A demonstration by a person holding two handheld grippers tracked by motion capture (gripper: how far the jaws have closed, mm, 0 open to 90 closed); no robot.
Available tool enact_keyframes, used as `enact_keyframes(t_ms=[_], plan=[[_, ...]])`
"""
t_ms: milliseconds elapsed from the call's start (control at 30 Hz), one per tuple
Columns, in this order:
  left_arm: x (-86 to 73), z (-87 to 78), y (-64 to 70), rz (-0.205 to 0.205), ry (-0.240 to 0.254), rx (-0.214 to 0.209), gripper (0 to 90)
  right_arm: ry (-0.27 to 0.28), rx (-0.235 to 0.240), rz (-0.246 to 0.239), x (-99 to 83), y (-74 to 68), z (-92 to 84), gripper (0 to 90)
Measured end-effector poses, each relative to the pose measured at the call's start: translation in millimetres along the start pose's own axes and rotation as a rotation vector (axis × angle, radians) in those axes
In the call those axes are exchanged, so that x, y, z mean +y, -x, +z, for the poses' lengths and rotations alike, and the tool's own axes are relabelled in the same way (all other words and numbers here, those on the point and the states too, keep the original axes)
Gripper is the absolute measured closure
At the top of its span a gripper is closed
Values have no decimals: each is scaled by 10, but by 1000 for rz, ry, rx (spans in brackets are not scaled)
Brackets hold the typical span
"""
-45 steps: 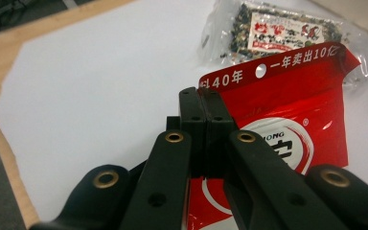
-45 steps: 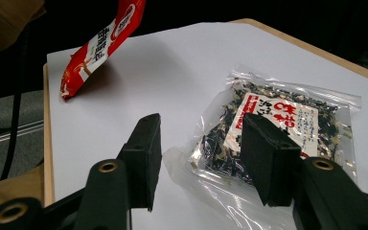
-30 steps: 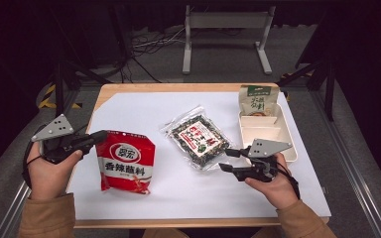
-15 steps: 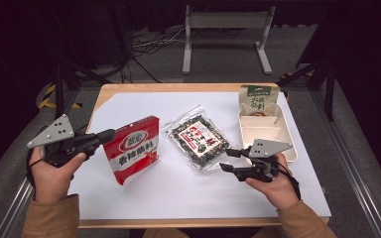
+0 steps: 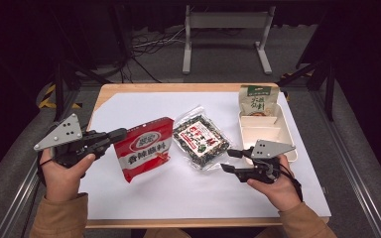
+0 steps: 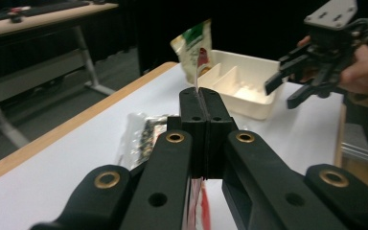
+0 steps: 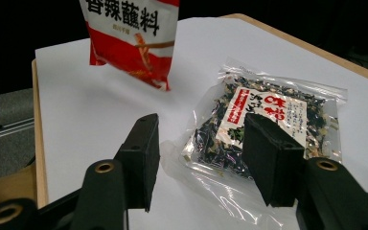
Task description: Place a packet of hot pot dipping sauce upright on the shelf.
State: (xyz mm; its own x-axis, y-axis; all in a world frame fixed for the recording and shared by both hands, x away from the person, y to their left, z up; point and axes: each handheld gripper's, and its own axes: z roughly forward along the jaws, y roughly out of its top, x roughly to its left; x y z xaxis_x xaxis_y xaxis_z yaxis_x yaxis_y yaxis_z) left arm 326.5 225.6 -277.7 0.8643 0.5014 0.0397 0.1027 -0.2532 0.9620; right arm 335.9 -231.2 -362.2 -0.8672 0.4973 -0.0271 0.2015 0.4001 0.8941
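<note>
A red seasoning packet with white lettering hangs tilted above the white table sheet, gripped by its left edge. My left gripper is shut on that edge; in the left gripper view the jaws are pressed together with the packet's thin edge sticking out past them. A clear bag of dark seaweed mix lies flat at the table's middle. My right gripper is open just to the right of it, and its jaws frame the near corner of the seaweed bag. The red packet hangs beyond.
A white divided tray sits at the right side, with a green pouch leaning at its far end. The wooden table edge runs along the back. In the left gripper view the tray lies ahead.
The left gripper moved right and a little up with the red packet, which lifted off the table and swung toward the seaweed bag. The right hand kept still.
</note>
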Motion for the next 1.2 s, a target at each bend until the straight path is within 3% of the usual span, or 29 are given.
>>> enact_keyframes(t_ms=[200,333,600,767,900,1200], plan=[[84,149,158,34,10,-96,900,17,22,-1,49,-44,-9,464],[131,239,254,66,3,-133,900,24,45,-15,111,-92,3,455],[177,330,364,88,14,-169,900,32,105,-54,306,-180,63,474],[181,384,412,98,22,-173,900,8,128,-87,449,-206,122,474],[178,410,432,97,32,-192,900,-10,143,-87,521,-198,165,479],[190,477,511,104,43,-230,900,-44,201,-131,690,-254,256,591]])
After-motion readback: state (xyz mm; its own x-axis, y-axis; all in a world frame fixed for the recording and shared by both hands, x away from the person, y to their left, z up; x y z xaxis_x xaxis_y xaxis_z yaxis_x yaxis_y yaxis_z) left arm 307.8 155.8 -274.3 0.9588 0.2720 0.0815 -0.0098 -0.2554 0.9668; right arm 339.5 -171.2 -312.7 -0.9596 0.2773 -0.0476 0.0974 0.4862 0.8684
